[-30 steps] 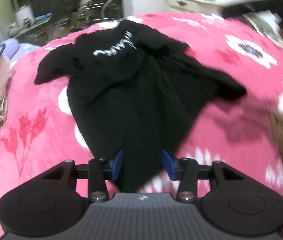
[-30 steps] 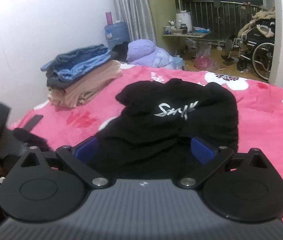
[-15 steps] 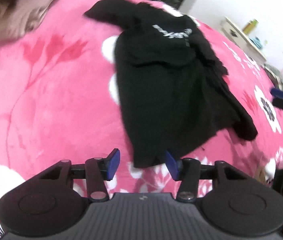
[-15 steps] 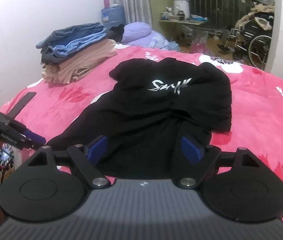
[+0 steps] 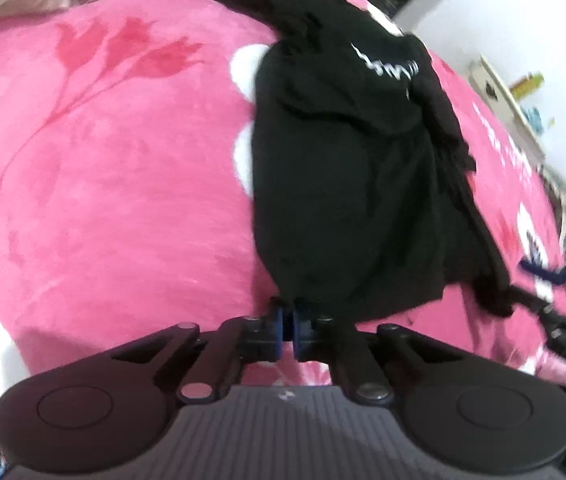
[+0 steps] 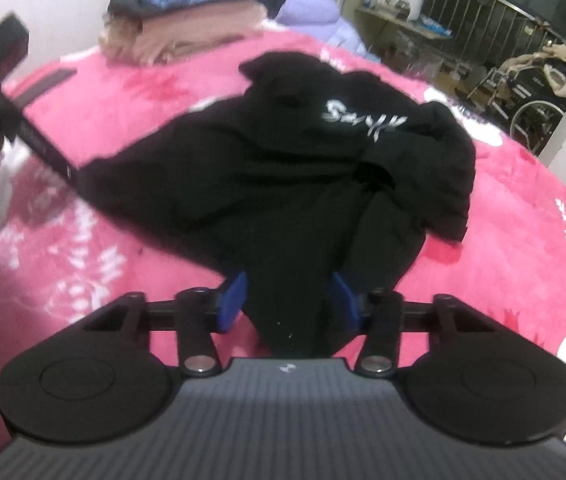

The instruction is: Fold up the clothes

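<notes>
Left gripper [image 5: 287,328]: jaws are seen drawn together, having just closed, at the near corner of the black garment [image 5: 355,184]; whether cloth is actually pinched cannot be told.
Right gripper [image 6: 289,300]: jaws have just been narrowing and are part-way apart; black cloth lies between the blue pads [image 6: 231,299], which are not seen pressing on it.
Garment position: it is spread crumpled on the pink floral blanket [image 6: 523,216], running from both grippers toward the far side.
Long axis: near hem to far top, roughly along the line each gripper points.
Nearer hand: both sit at the near hem, left at one corner, right at the other.
Writing: white script is printed near the far end [image 6: 365,120]; it cannot be read reliably.
Far left: folded clothes are stacked [image 6: 187,12].
</notes>
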### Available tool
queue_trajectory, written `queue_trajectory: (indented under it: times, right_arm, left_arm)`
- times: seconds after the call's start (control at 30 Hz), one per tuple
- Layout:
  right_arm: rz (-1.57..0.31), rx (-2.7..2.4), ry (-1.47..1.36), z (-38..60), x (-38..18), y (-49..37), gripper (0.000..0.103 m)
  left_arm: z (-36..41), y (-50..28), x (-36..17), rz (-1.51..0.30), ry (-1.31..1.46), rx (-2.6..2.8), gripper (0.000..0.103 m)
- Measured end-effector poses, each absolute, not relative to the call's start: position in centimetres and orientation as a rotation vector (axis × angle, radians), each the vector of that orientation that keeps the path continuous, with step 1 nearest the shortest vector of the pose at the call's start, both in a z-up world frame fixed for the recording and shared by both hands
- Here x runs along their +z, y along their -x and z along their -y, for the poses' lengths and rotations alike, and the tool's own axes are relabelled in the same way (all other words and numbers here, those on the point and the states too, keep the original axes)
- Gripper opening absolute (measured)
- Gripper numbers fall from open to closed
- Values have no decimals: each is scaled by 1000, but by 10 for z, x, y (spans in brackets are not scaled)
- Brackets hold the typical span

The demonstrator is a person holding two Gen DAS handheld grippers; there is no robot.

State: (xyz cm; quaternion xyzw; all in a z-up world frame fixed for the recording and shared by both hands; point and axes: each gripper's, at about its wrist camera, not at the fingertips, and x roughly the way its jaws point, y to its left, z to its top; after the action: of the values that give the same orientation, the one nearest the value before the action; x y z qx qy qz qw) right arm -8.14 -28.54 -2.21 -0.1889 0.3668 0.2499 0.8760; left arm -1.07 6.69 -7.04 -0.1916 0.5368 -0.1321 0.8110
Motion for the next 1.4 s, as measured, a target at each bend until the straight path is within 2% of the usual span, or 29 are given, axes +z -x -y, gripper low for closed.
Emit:
queue_trajectory:
  times: [0.03, 0.1, 0.13, 0.23, 0.37, 0.47, 0.5, 0.53, 0.6, 0.63, 0.77, 0.8, 0.87, 0.9, 0.97, 1.13, 1.23, 1.4]
  right_arm:
    - [-785, 515, 404, 285, -25, 80, 26]
    - [-810, 496, 393, 290, -28, 77, 9]
    - [-817, 484, 373, 294, -27, 77, 5]
    - [-827, 425, 251, 317, -20, 71, 1]
    - [-839, 343, 54, 351, -14, 60, 1]
    - [-819, 430, 72, 345, -11, 65, 5]
    - [-809, 473, 128, 335, -11, 69, 14]
    - [-793, 513, 201, 323, -12, 75, 29]
    - [-761, 590, 362, 298, -16, 87, 52]
    - [-739, 631, 467, 283, -22, 95, 56]
    - [-653, 671, 803, 250, -48, 109, 56]
    - [-625, 657, 872, 245, -57, 111, 53]
    - [-579, 625, 955, 241, -66, 111, 16]
    - [-578, 603, 944, 243, -63, 109, 6]
    - [-590, 554, 759, 260, -40, 98, 5]
    - [-701, 341, 71, 354, 14, 63, 5]
    - [-785, 174, -269, 418, 2, 51, 5]
    - [-1036, 11, -771, 478, -70, 50, 5]
  left_arm:
    - [-70, 12, -67, -1130, 423, -274, 4]
    - [-79, 13, -58, -1098, 463, -255, 4]
    - [-86, 13, -53, -1078, 486, -243, 4]
    - [-105, 11, -36, -1017, 530, -205, 4]
    - [-118, 5, -23, -969, 547, -178, 4]
    - [-116, 3, -21, -968, 543, -174, 4]
    - [-115, 2, -22, -970, 539, -172, 4]
    - [-115, 0, -22, -972, 539, -170, 4]
    - [-116, -1, -24, -977, 544, -162, 4]
    - [-118, -2, -24, -977, 547, -159, 4]
    - [-124, -3, -23, -965, 554, -147, 4]
    - [-124, -3, -23, -962, 552, -143, 4]
    - [-126, -3, -23, -954, 553, -134, 4]
    - [-128, -2, -22, -948, 557, -131, 4]
    - [-132, -2, -21, -936, 569, -126, 4]
    - [-146, -4, -25, -934, 602, -92, 4]
    - [-146, -4, -29, -943, 606, -94, 4]
    - [-137, -4, -36, -980, 555, -91, 4]
